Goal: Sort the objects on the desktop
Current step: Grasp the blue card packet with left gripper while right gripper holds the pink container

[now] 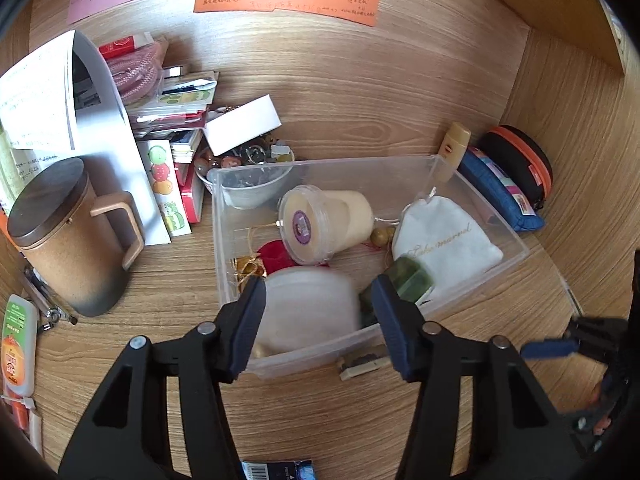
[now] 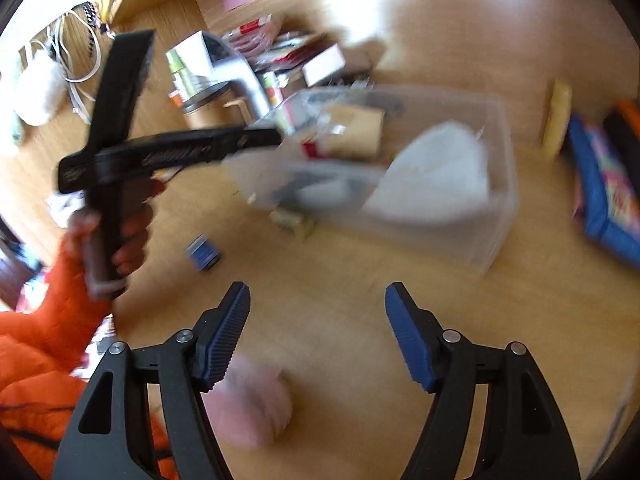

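Note:
A clear plastic bin (image 1: 480, 168) stands on the wooden desk and holds a frosted white jar (image 1: 308, 308), a cream candle jar (image 1: 320, 224), a white pouch (image 1: 444, 240), a green stone (image 1: 412, 276) and a red pouch (image 1: 276, 256). My left gripper (image 1: 318, 300) is open, its fingers on either side of the frosted jar at the bin's near wall. My right gripper (image 2: 318, 312) is open and empty above the bare desk, short of the bin (image 2: 492, 216). The right view is blurred. A pink fluffy ball (image 2: 256, 404) lies under its left finger.
A brown lidded mug (image 1: 72, 236), papers and booklets (image 1: 52, 96), and a bowl of beads (image 1: 248, 176) crowd the left. A blue pouch (image 1: 500, 188) and black-orange case (image 1: 520, 164) lie right of the bin. A small stamp (image 1: 360, 364) lies at the bin's front.

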`<move>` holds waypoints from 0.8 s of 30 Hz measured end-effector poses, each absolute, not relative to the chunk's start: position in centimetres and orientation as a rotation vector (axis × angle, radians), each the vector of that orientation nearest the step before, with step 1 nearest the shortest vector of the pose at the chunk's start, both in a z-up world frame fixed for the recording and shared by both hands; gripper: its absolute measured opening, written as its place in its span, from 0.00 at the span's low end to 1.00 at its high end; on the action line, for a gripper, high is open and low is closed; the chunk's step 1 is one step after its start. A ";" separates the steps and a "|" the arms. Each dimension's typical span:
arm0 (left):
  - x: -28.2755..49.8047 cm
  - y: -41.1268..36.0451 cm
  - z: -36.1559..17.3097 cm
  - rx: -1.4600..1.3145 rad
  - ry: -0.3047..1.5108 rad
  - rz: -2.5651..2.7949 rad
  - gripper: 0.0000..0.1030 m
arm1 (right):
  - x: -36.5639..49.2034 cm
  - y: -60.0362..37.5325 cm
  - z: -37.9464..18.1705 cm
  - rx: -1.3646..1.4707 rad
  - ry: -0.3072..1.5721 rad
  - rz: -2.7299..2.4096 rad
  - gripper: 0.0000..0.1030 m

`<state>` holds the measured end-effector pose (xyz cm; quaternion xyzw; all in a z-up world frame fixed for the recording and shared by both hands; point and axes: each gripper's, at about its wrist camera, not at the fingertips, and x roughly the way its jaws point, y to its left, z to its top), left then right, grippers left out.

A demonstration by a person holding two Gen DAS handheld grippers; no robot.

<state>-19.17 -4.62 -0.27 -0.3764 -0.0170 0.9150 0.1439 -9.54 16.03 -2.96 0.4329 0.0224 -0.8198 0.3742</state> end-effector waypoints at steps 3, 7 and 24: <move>-19.2 -4.3 -0.4 -1.091 -0.030 2.645 0.53 | -7.5 15.7 -3.2 1.089 0.074 -2.086 0.78; -18.6 -4.2 -0.1 -1.078 -0.059 2.642 0.53 | -5.9 14.6 -3.2 1.061 0.117 -2.073 0.80; -12.1 -4.9 -2.0 -1.134 -0.039 2.609 0.53 | -0.8 12.8 -4.5 1.045 0.226 -2.073 0.70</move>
